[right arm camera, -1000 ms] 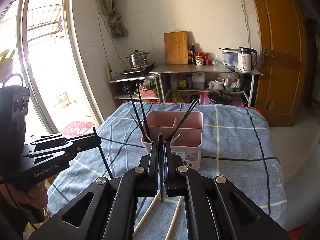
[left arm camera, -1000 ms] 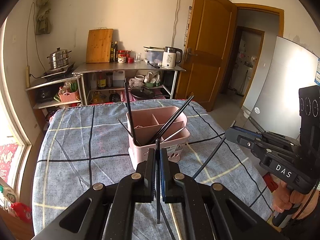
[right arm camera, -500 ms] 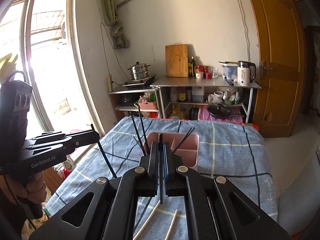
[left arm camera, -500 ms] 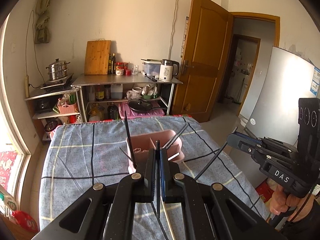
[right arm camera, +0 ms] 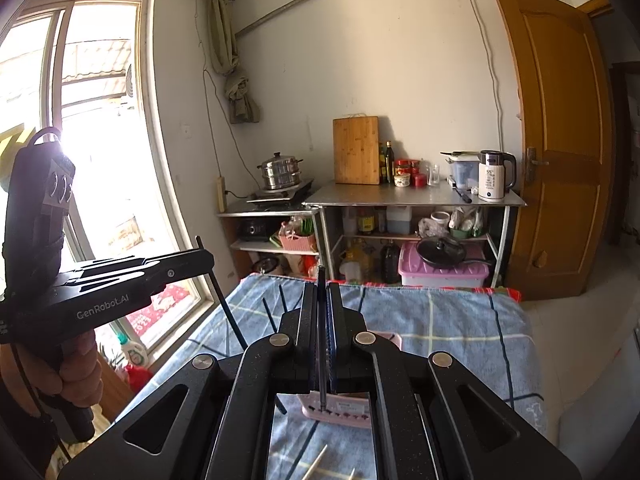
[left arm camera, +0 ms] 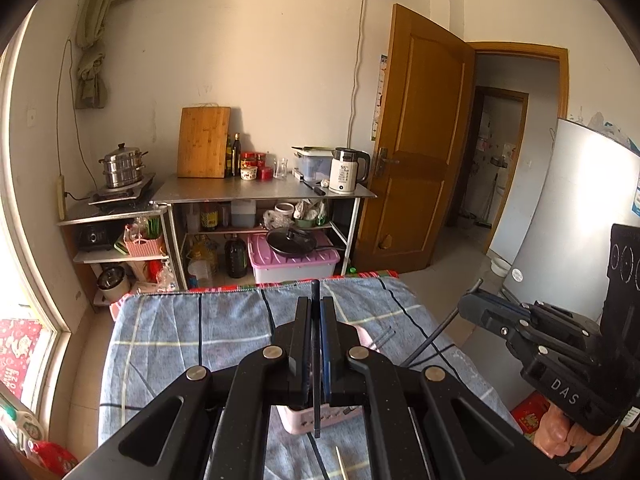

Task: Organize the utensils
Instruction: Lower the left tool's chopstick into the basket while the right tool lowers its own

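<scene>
My left gripper is shut on a black chopstick that stands upright between its pads. Below it, the pink utensil caddy is mostly hidden by the fingers. My right gripper is shut on another black chopstick, above the caddy. Each view shows the other gripper off to the side: the right gripper with its slanted chopstick, and the left gripper with its chopstick. Black chopsticks stand in the caddy. Pale chopsticks lie on the cloth.
The table wears a blue plaid cloth. Behind it stands a metal shelf with a kettle, a cutting board and a steamer pot. A wooden door is at the right and a window at the left.
Both grippers have risen with their chopsticks still clamped. The caddy has sunk in both views and is now largely hidden behind the fingers.
</scene>
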